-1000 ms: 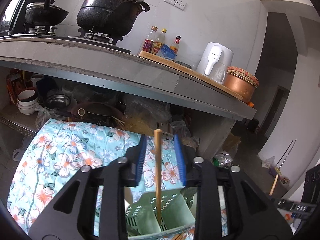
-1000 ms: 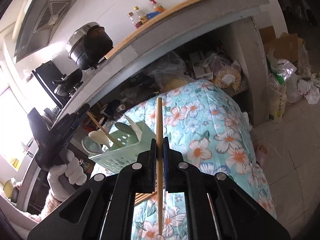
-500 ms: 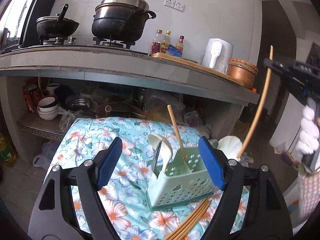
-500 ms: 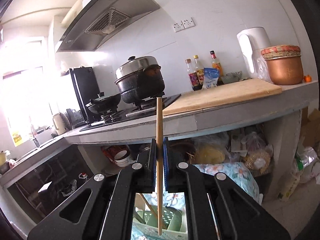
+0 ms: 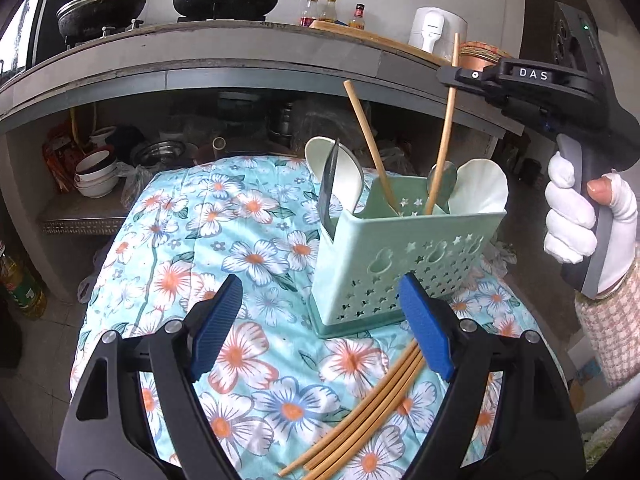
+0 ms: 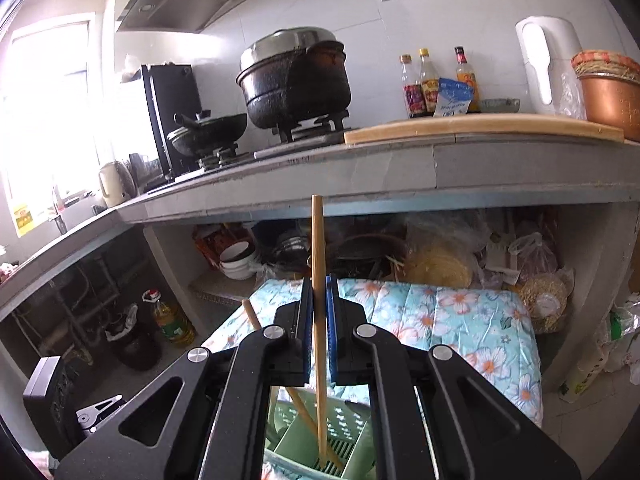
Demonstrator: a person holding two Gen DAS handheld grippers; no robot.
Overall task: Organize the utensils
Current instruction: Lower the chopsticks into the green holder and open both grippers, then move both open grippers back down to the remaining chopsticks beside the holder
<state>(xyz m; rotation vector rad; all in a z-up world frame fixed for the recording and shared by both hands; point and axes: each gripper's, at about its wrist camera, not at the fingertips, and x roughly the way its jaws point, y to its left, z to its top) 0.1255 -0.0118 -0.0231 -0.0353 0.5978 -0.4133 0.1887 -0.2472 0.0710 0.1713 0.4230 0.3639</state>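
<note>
A pale green utensil caddy stands on the floral cloth. It holds white spoons, a dark blade and one leaning chopstick. My right gripper, in a white-gloved hand, is shut on a second chopstick. In the right wrist view this gripper holds that chopstick upright, its lower end inside the caddy. My left gripper hovers in front of the caddy, jaws opening with nothing held. Several loose chopsticks lie on the cloth by its right finger.
A concrete counter overhangs behind, carrying a black pot, sauce bottles and a white kettle. Stacked bowls and bags fill the shelf beneath. An oil bottle stands on the floor at the left.
The left gripper opened, left its chopstick leaning in the caddy, and drew back and down. The right gripper rolled upright and brought its chopstick over the caddy, its tip now inside.
</note>
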